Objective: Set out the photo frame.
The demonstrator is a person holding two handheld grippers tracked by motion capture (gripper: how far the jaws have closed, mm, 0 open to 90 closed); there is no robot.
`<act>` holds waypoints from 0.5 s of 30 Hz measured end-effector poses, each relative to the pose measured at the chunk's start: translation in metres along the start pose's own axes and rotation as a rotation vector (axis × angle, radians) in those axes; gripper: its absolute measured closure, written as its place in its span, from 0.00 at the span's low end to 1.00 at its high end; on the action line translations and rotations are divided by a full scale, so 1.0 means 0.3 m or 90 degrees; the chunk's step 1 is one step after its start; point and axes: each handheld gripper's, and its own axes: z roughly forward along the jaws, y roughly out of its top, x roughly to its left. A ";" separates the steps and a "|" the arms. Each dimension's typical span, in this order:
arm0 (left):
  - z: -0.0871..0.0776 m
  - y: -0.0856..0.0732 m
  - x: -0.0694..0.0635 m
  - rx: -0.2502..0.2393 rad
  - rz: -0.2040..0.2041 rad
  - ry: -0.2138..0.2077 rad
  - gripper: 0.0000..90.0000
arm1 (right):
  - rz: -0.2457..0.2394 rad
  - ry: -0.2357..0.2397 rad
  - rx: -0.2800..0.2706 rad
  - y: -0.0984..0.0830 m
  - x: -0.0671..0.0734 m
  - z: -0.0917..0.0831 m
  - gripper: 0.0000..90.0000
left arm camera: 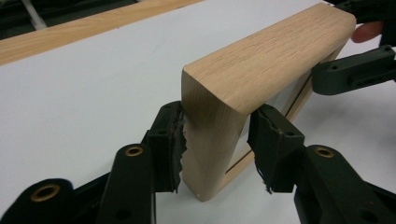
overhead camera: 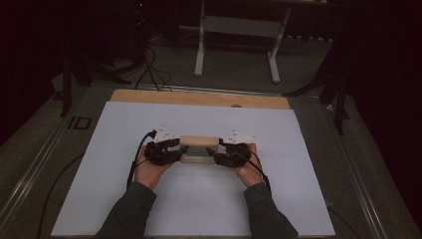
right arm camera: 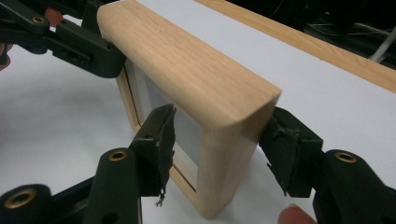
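A light wooden picture frame with a glass pane stands on edge on the white sheet, mid-table. My left gripper clamps its left end. In the left gripper view the two pads press on either face of that end of the frame, and my left gripper straddles the side rail. My right gripper holds the opposite end the same way. In the right gripper view my right gripper has one pad on the glass side and one on the back of the frame.
The sheet covers a wooden tabletop whose bare strip runs along the far edge. Beyond it, a white table stand and cables sit on the dark floor. Bare sheet surrounds the frame on all sides.
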 end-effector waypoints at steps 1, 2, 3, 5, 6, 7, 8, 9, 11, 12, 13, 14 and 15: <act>0.000 0.000 0.002 -0.002 -0.004 -0.001 0.63 | 0.003 -0.002 -0.002 -0.002 -0.004 -0.003 0.51; 0.000 0.001 0.004 -0.003 -0.006 -0.003 0.63 | 0.006 -0.004 -0.003 -0.002 -0.006 -0.005 0.52; 0.000 0.001 0.005 -0.002 -0.007 -0.004 0.64 | 0.011 -0.004 -0.005 -0.003 -0.010 -0.006 0.53; 0.000 0.003 0.006 0.001 -0.002 -0.004 0.64 | 0.011 -0.006 -0.003 -0.003 -0.014 -0.007 0.56; -0.001 0.003 0.008 0.002 0.001 -0.004 0.64 | 0.012 -0.006 -0.004 -0.002 -0.015 -0.007 0.56; -0.001 0.003 0.008 0.002 0.001 -0.003 0.64 | 0.013 -0.007 -0.005 -0.001 -0.016 -0.008 0.58; -0.001 0.003 0.010 0.000 0.001 -0.001 0.67 | 0.015 -0.008 -0.006 -0.001 -0.016 -0.008 0.59; -0.002 0.003 0.012 0.000 0.001 -0.002 0.67 | 0.015 -0.008 -0.006 -0.001 -0.016 -0.008 0.59; -0.001 0.003 0.014 0.000 0.001 -0.003 0.68 | 0.015 -0.011 -0.004 -0.001 -0.017 -0.007 0.60; 0.000 0.003 0.015 0.000 0.001 -0.002 0.68 | 0.015 -0.011 -0.004 -0.001 -0.018 -0.006 0.60; 0.000 0.004 0.015 0.001 0.002 -0.001 0.69 | 0.016 -0.012 -0.005 0.000 -0.019 -0.006 0.60; 0.001 0.005 0.016 0.000 -0.001 0.000 0.69 | 0.018 -0.015 -0.004 0.002 -0.022 -0.003 0.61; 0.002 0.005 0.017 -0.001 -0.002 0.000 0.69 | 0.018 -0.015 -0.004 0.002 -0.022 -0.003 0.61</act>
